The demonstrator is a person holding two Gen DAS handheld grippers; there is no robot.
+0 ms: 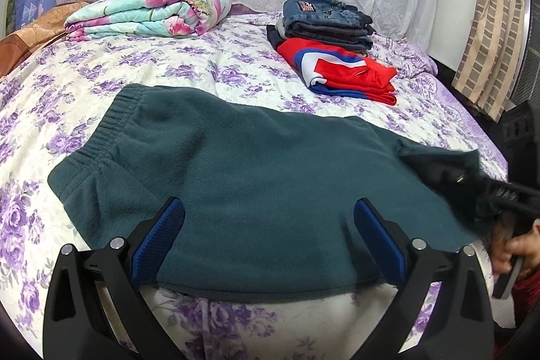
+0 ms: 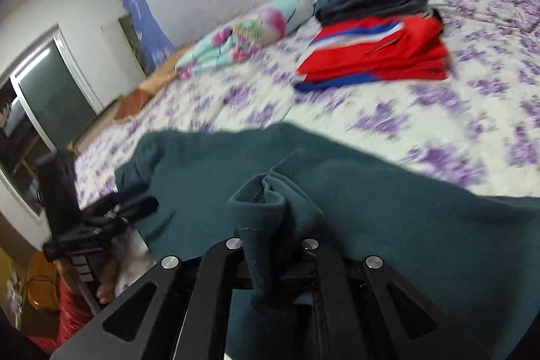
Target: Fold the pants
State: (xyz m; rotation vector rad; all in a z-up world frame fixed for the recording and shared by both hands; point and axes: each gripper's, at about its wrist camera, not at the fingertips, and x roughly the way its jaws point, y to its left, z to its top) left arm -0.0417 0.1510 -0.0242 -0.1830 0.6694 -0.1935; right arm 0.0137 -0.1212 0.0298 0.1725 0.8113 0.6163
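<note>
Dark teal fleece pants (image 1: 256, 171) lie flat on the flowered bedspread (image 1: 152, 66), waistband at the left. My left gripper (image 1: 266, 221) is open, its blue pads (image 1: 158, 242) spread over the near hem, holding nothing. My right gripper (image 2: 273, 225) is shut on a bunched fold of the pants (image 2: 266, 198) and lifts it; it also shows in the left wrist view (image 1: 472, 181) at the pants' right end. The right wrist view is blurred by motion.
A folded red, white and blue garment (image 1: 347, 70) and a stack of folded jeans (image 1: 327, 19) lie at the back right. A folded floral blanket (image 1: 148, 12) lies at the back left. A curtain (image 1: 489, 32) hangs beyond the bed's right edge.
</note>
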